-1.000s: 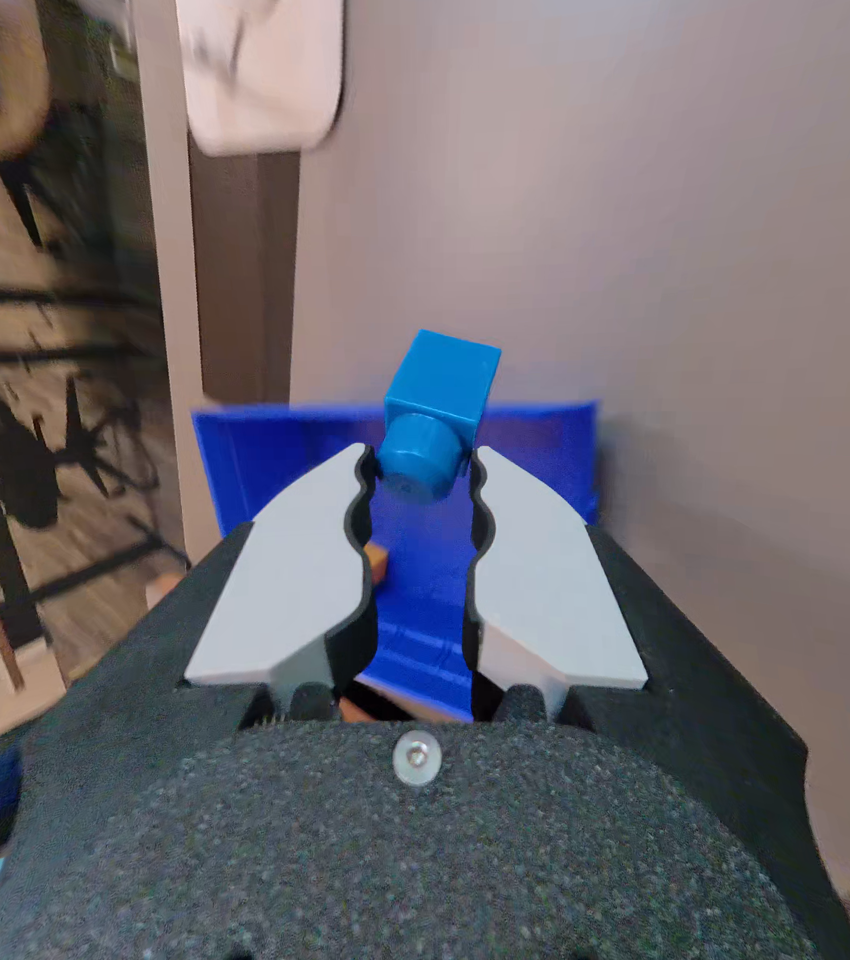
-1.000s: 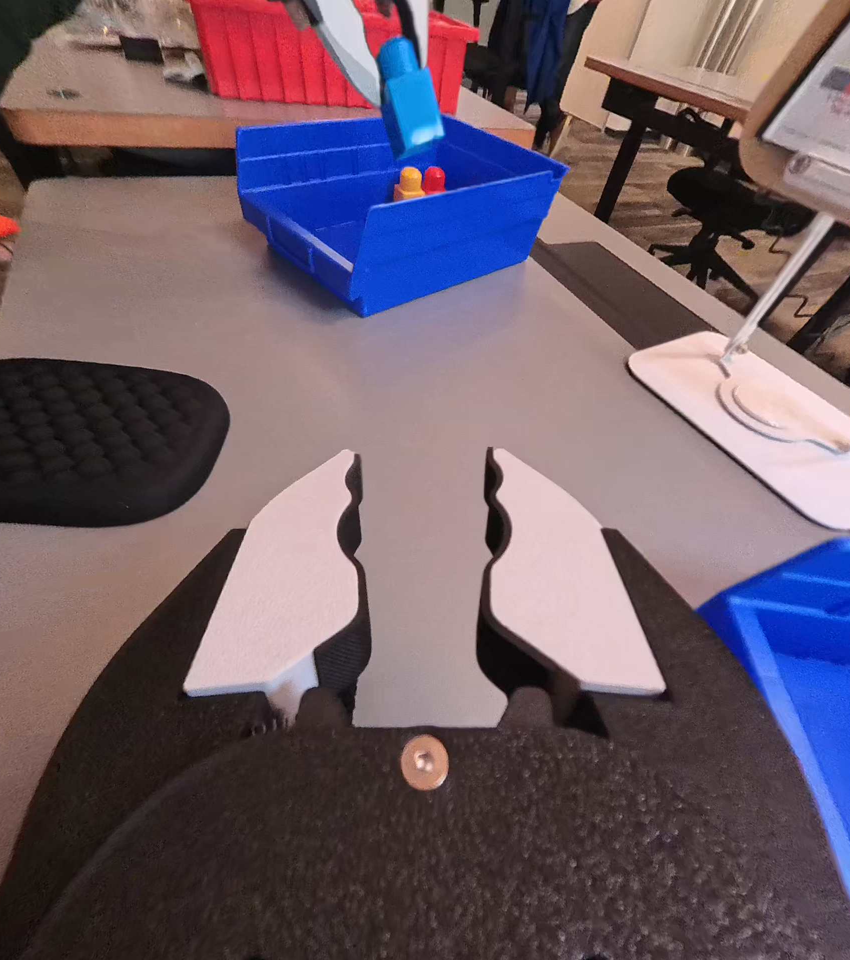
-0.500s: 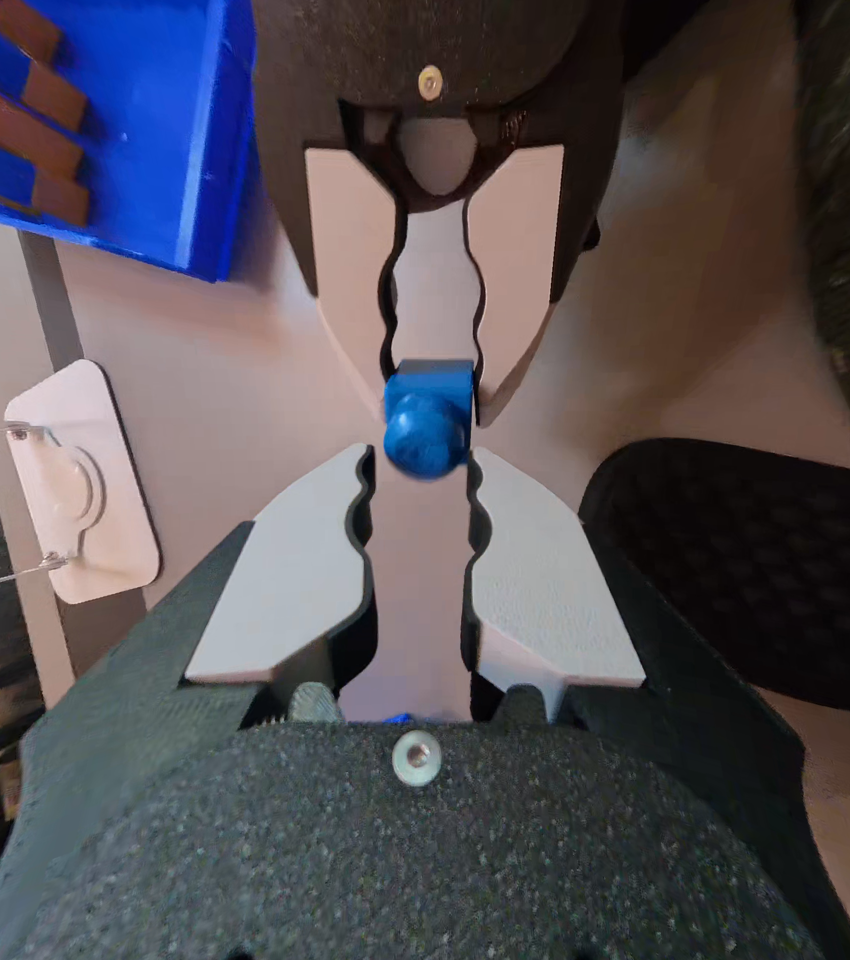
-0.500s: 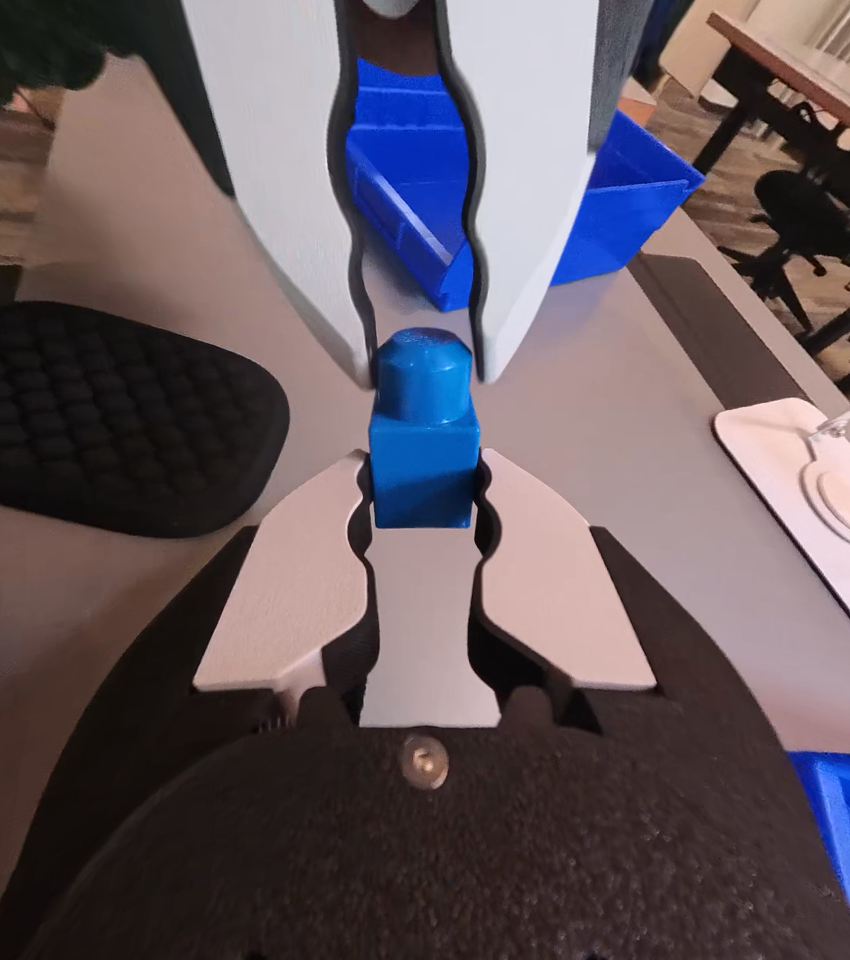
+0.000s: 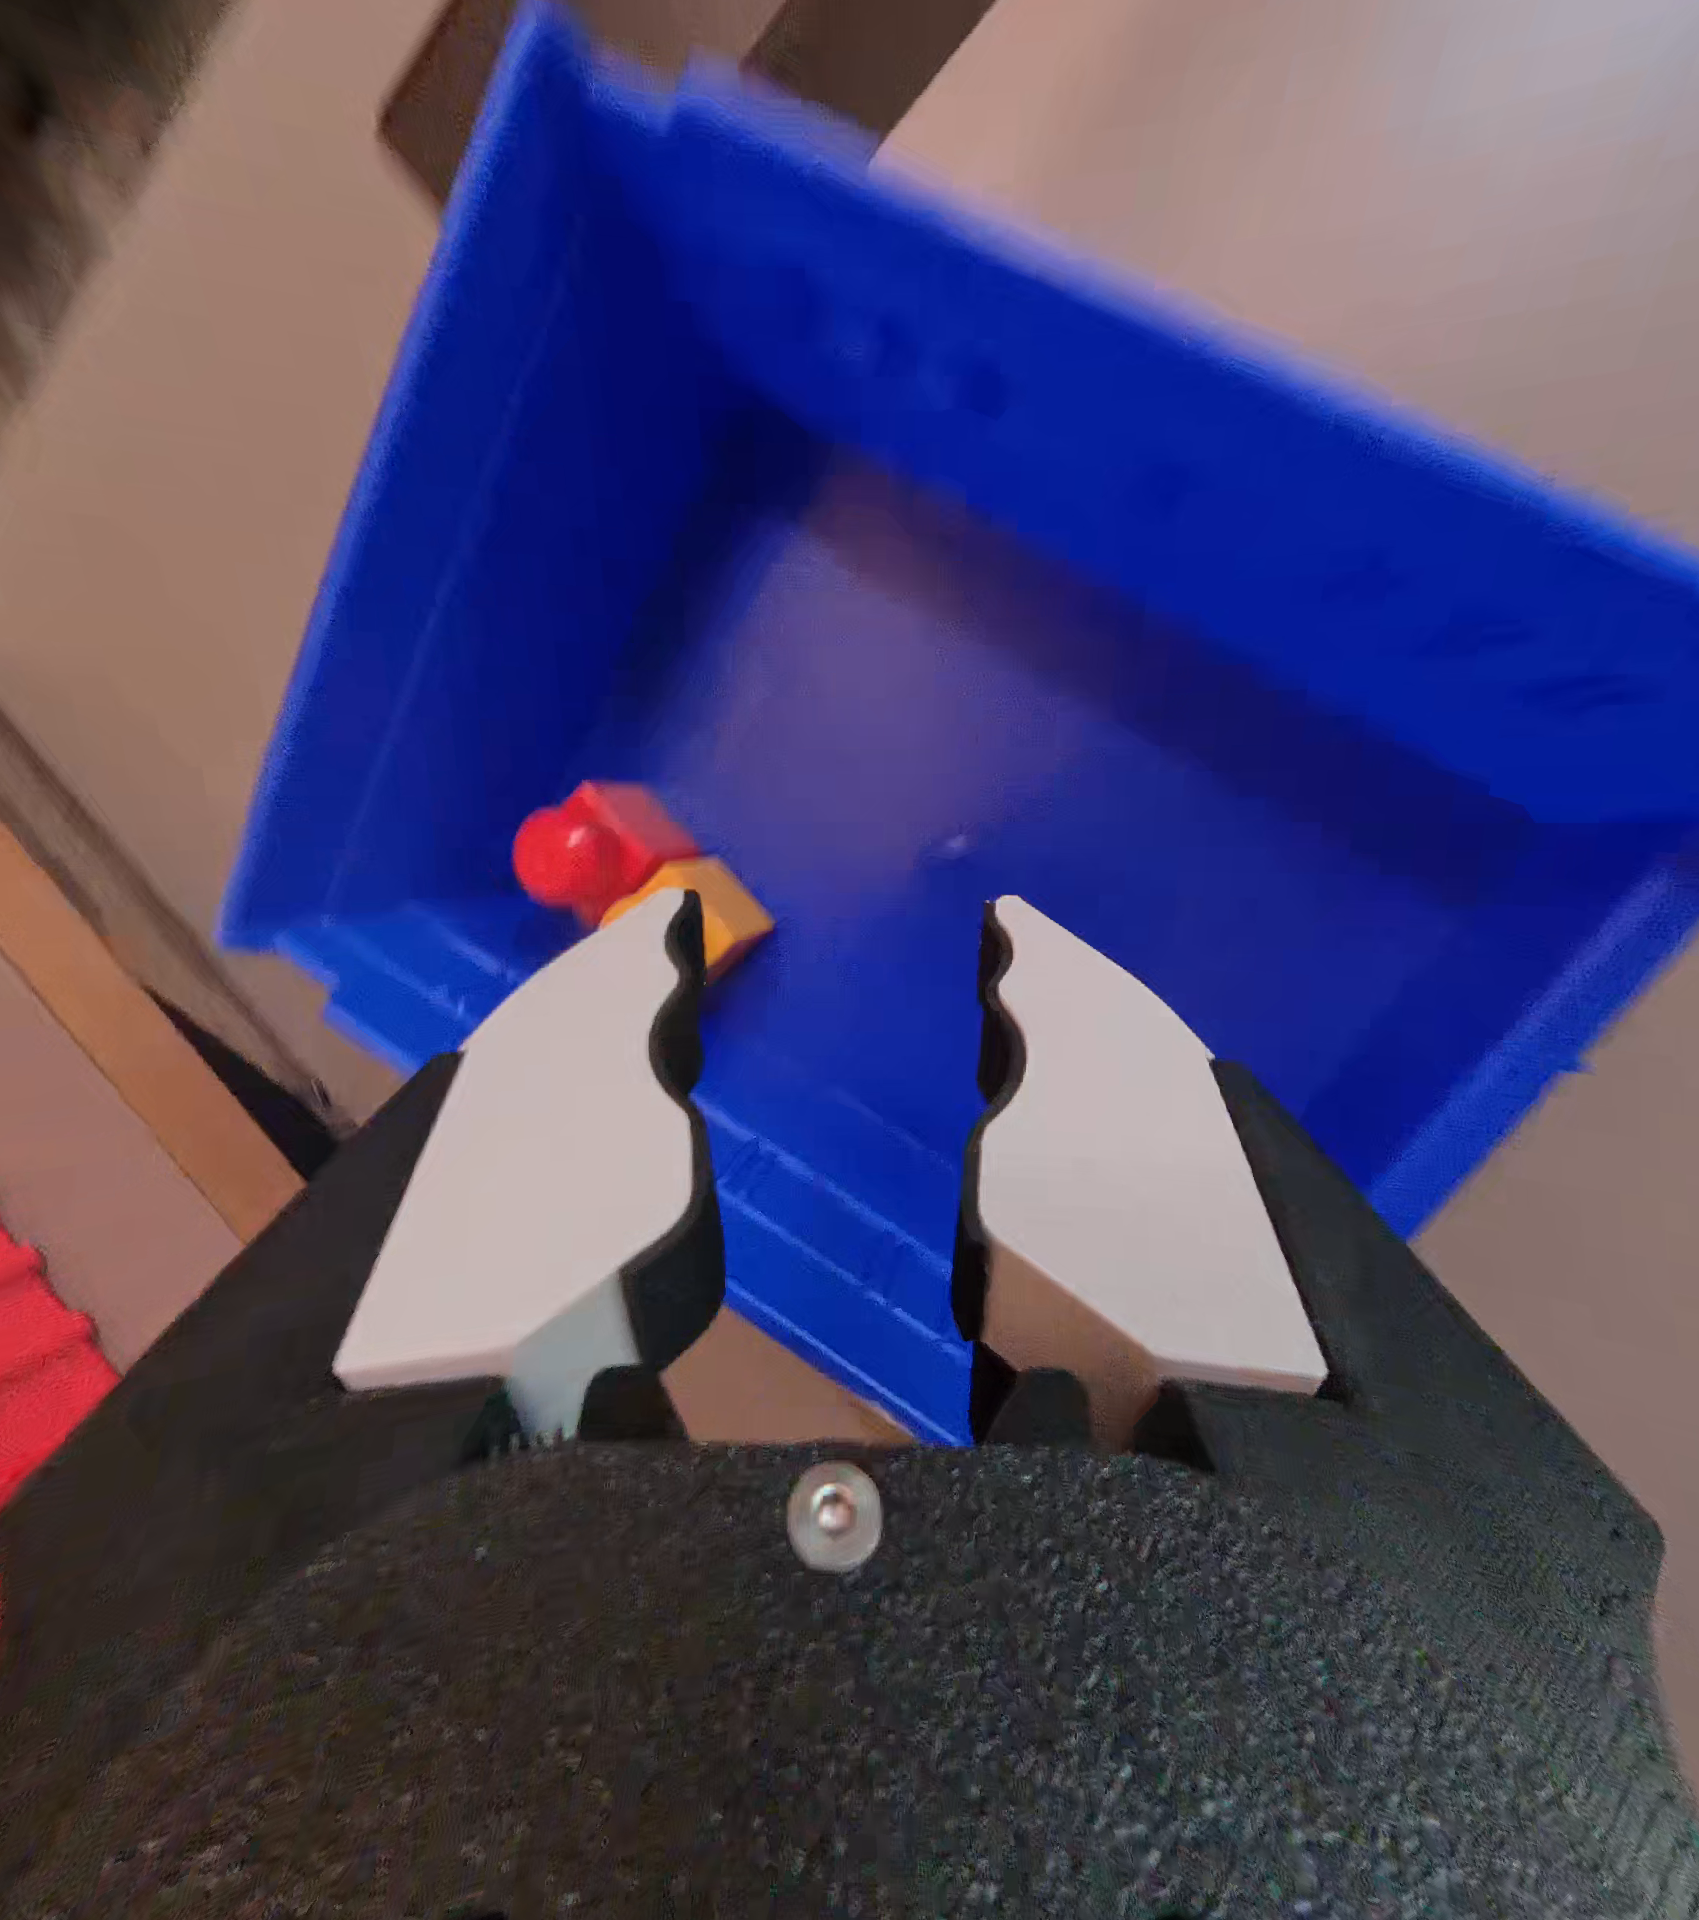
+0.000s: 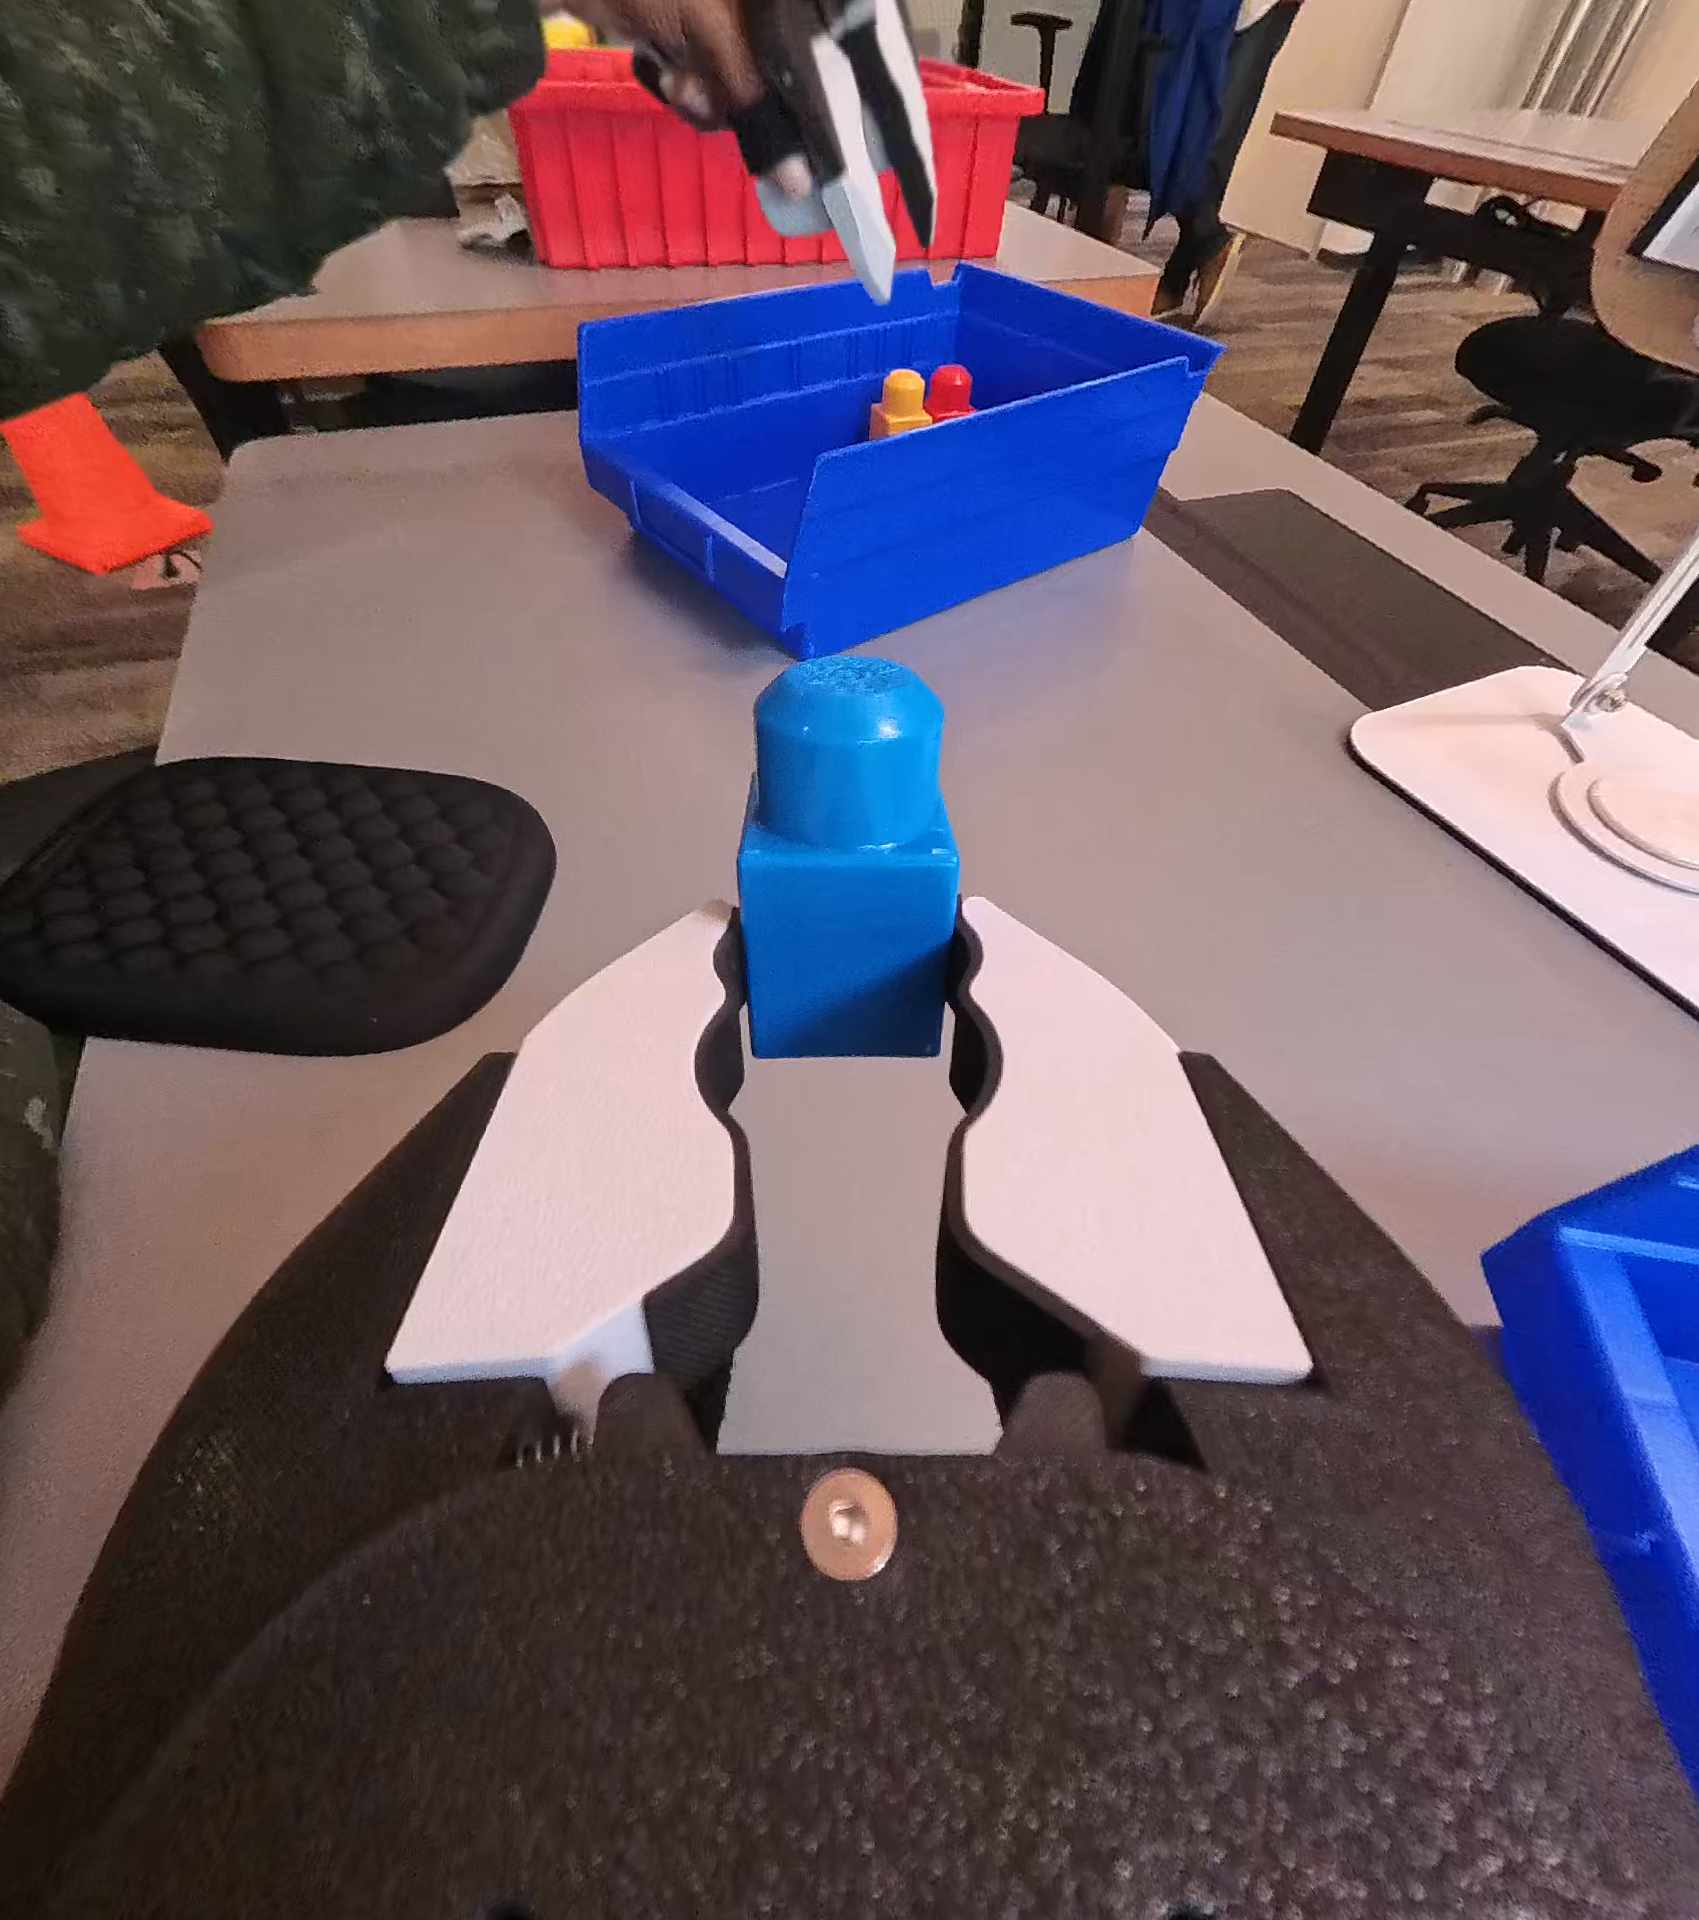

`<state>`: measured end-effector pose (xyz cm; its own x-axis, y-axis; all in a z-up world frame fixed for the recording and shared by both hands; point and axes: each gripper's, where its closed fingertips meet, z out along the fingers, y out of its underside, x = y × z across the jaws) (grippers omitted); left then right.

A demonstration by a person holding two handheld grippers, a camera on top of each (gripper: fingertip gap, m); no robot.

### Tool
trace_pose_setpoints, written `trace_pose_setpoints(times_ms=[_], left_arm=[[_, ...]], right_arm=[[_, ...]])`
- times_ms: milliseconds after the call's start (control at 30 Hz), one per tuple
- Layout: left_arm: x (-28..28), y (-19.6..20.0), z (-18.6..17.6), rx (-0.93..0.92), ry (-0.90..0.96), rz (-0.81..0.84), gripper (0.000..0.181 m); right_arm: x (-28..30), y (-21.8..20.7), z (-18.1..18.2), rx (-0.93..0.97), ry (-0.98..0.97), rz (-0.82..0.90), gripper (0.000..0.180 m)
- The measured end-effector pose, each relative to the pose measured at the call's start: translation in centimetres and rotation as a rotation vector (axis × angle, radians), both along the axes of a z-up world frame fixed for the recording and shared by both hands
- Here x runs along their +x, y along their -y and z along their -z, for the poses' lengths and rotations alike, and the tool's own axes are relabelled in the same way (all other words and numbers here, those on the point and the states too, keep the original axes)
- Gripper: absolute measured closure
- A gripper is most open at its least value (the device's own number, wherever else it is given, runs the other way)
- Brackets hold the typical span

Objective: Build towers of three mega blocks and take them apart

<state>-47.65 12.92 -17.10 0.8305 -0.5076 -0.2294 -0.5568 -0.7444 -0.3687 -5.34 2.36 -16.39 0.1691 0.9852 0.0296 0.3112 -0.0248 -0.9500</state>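
Change: blue block [image 6: 847,904] was pinched by its stud in the left gripper [image 5: 834,914] 1 s ago, carried over, met the right gripper [image 6: 845,914] 0.5 s ago. Now the right one has it alone; handoff done.
Right gripper: clenched on the blue block's square body, both tips against its sides. Block upright, stud up, sits at the very tips, just above the grey table [image 6: 409,644]; can't tell if base touches it.
Left gripper: jaws released, nothing between them. Has swung back to the far blue bin [image 5: 1136,499], tips hanging over its near edge. Left view blurred, so still moving fast.
Far bin contents: red block [image 5: 606,842] & orange-yellow block [image 5: 725,920], side by side, touching, at the bin's left wall in the left view; the orange one partly hidden behind the left finger. In right view both stand studs up at the bin's far right.
Other stuff: black textured pad [image 6: 263,904] on table left of the held block; white stand base [image 6: 1593,831] at right; 2nd blue bin [image 6: 1676,1455] near right; red crate [image 6: 772,166] on far table.
Task meaning: prob. tower no. 1 just started, blue as base, 0 of 3 stacked. Next likely: left grabs the red or orange block, presses it on the blue stud while right holds firm.
Risk: the 2 blocks touch, so tips may knock one while closing on the other.
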Motion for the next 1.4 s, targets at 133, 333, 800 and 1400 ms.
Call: trace_pose_setpoints(times_ms=[133, 333, 800, 1400], left_arm=[[-3.5, -0.8, 3.5, -0.111, -0.031, -0.125, 0.128], [-5.8, -1.8, 6.4, -0.226, -0.131, -0.193, 0.125], [-1.6, -2.6, 1.9, -0.099, -0.098, -0.063, 0.181], [-4.8, 2.6, 11.0, -0.432, -0.329, -0.057, 0.141]], right_arm=[[-0.2, 0.0, 0.7, -0.011, 0.016, -0.007, 0.143], [-0.1, -0.2, 1.4, -0.041, 0.022, -0.011, 0.143], [0.2, -0.5, 1.7, -0.038, 0.023, -0.005, 0.143], [-0.5, 0.6, 2.2, -0.032, 0.047, -0.039, 0.143]])
